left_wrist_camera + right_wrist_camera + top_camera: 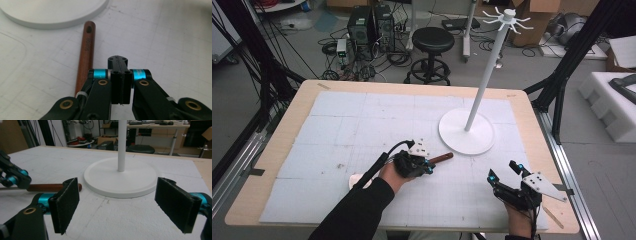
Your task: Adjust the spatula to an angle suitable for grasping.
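A brown wooden handle (443,157) with a hole at its end lies on the white mat, its tip pointing at the white round base (457,136) of a tall hook stand (486,75). My left gripper (429,167) hovers low over the handle's near part, jaws pressed together. In the left gripper view the handle (86,52) runs just left of the shut left gripper (118,62), not between its pads. My right gripper (503,171) rests near the front right, jaws wide apart and empty. Past the right gripper (117,202) lie the handle (47,187) and the base (120,182).
A white rounded piece (356,181) peeks out beside the left sleeve; whether it joins the handle I cannot tell. A thin wooden stick (554,216) lies by the front right table edge. Beyond the table stand a black stool (433,40) and computer towers (371,25).
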A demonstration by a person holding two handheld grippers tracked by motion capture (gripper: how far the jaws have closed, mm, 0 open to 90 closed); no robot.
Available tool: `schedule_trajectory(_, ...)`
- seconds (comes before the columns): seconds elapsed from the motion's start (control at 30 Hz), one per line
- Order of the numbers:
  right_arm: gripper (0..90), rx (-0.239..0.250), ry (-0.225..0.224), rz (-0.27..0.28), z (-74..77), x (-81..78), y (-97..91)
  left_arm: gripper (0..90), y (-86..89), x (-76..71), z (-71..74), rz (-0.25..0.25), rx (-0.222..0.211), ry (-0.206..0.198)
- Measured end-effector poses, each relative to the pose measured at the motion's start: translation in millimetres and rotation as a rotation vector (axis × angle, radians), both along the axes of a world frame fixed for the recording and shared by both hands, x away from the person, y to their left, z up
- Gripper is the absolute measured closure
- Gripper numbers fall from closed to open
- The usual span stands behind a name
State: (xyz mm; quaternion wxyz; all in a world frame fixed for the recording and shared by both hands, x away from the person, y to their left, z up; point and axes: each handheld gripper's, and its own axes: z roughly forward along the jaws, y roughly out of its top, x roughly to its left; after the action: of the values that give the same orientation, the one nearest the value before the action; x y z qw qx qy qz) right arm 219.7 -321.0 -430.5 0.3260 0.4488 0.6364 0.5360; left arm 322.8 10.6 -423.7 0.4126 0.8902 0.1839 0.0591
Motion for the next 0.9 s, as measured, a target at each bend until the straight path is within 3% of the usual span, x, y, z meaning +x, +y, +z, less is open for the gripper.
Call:
schedule_trajectory(0.33,18.5,0.006,0.001,-0.005,0.1,-1.9,-1.5,89.7,4.2,10.4,-8.8,0.101,0.120,-0.029)
schedule_trajectory(0.53,18.6,0.001,0.002,-0.002,-0.3,-2.4,-1.6,89.6,11.7,16.1,-6.1,0.152,0.113,-0.034)
schedule_trajectory(0.63,18.6,0.005,0.002,-0.004,-0.5,-2.5,-1.8,89.6,16.6,15.8,-3.5,0.157,0.075,-0.024)
schedule_trajectory(0.7,18.6,0.008,0.004,-0.003,-0.4,-3.0,-2.1,89.6,23.0,12.4,0.9,0.147,0.025,-0.024)
schedule_trajectory(0.77,18.6,0.009,0.006,-0.004,-0.6,-3.4,-2.6,89.6,34.6,7.1,5.9,0.150,-0.052,-0.026)
schedule_trajectory(0.83,18.6,0.011,0.008,-0.004,-0.6,-3.4,-2.9,89.6,55.7,2.0,11.0,0.181,-0.153,-0.009)
schedule_trajectory(0.9,18.5,0.010,0.007,-0.004,-0.5,-3.3,-2.8,89.6,74.5,-3.7,14.7,0.216,-0.224,-0.016)
